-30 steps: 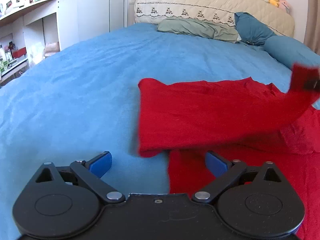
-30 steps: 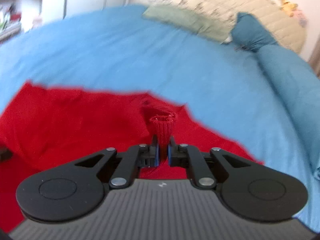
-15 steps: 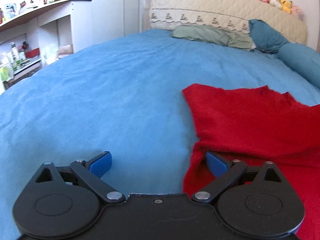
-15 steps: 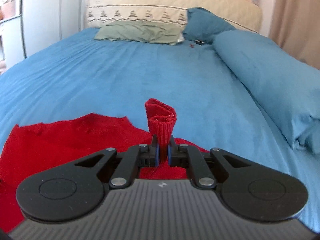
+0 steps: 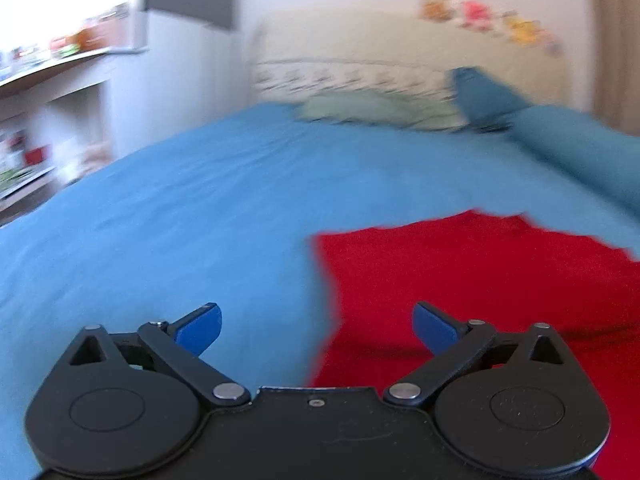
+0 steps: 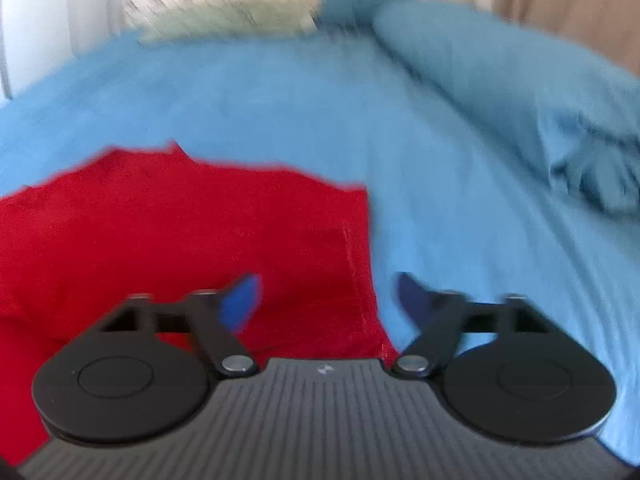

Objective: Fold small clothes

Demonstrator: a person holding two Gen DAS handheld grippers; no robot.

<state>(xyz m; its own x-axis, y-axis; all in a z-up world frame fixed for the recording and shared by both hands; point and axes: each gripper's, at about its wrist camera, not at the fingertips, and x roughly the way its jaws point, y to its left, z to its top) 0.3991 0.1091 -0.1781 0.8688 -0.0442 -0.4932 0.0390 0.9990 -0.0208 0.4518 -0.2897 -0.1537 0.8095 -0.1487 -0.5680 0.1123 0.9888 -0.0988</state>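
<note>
Released by the right gripper [image 6: 326, 300], the red garment [image 6: 180, 232] lies flat; both grippers gape wide.

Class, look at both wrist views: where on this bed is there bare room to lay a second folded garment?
Bare blue bedspread runs left of the red garment and beyond its far edge, up to the green pillow. A narrower strip lies between the garment's right edge and the blue bolster. The pillow end is crowded.
</note>
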